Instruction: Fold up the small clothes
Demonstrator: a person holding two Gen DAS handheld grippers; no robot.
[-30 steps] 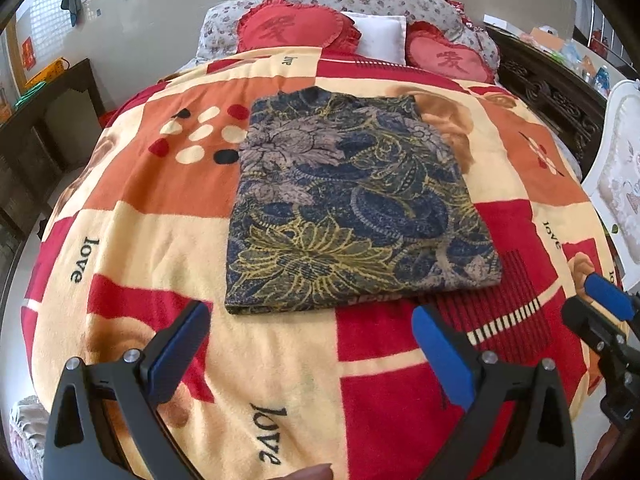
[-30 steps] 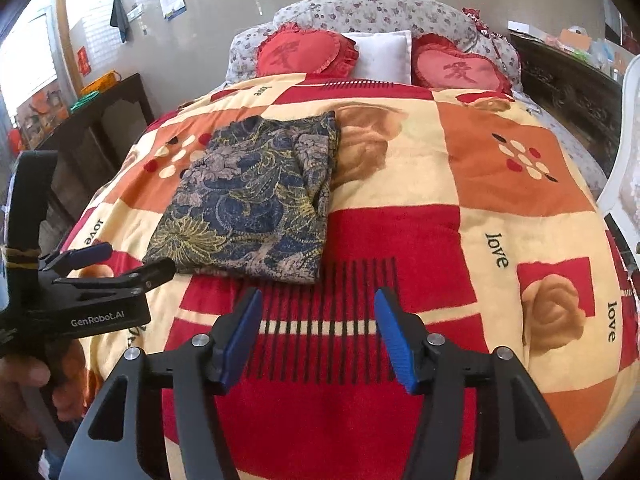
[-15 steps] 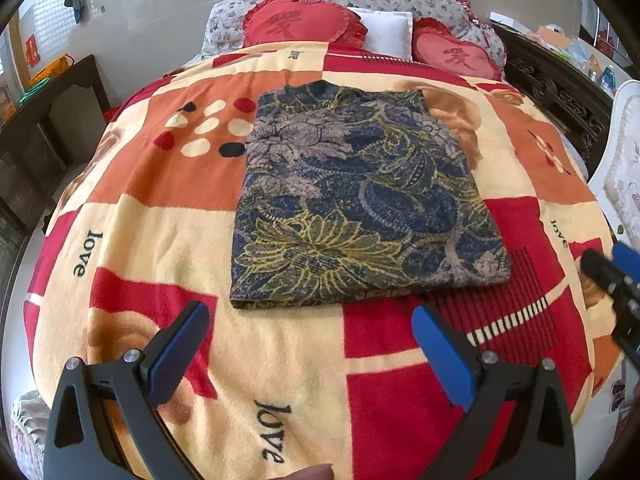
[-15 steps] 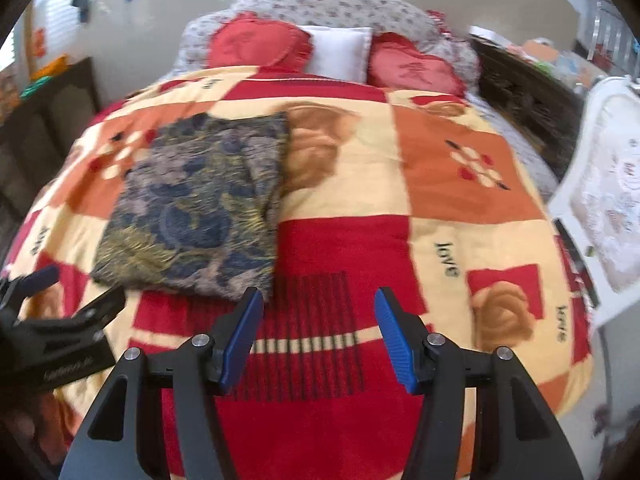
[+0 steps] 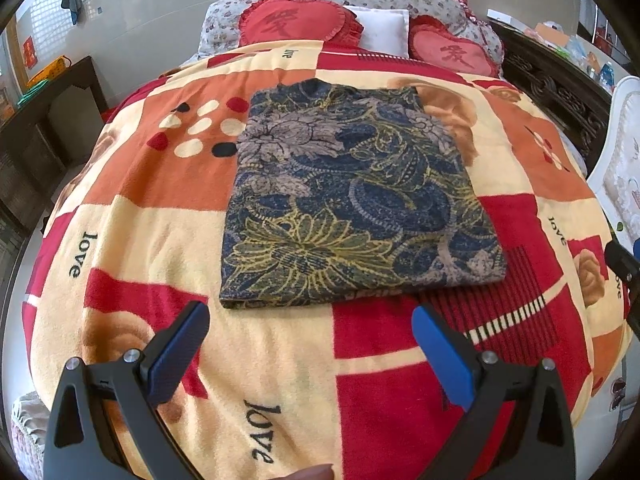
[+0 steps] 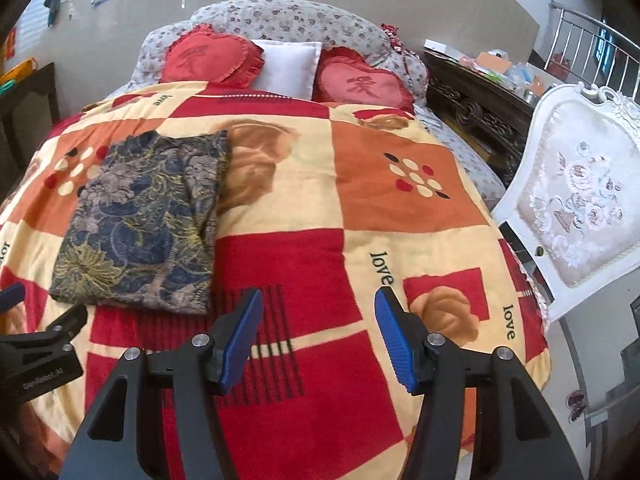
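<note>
Left wrist view looks down on a folded garment (image 5: 352, 196) lying flat on the blanket (image 5: 280, 360), just beyond the left gripper (image 5: 310, 344), whose blue pads (image 5: 440, 356) stand spread wide with nothing between them. The garment is a thin, soft-looking cloth printed with dark blue, grey and yellow flowers and leaves; it forms a neat, roughly rectangular stack with layered edges showing along its near side and its side toward the white chair (image 6: 576, 208). In the right wrist view the right gripper (image 6: 318, 336) is also spread and empty, hovering over a red patch of blanket on the chair side of the garment, apart from it. The blanket is fleecy and thick, a patchwork of red, orange and cream squares with roses, dots and the word "love". Beyond the garment, at the head of the bed, lie two red heart-shaped cushions (image 5: 296, 20) with frilled edges and a small white pillow (image 5: 384, 32). Judging by the tidy stack and both tools being free, the folding of this piece looks finished or one fold short. A further fold would call for both tools to pinch the near corners and carry that edge over toward the cushions.
</note>
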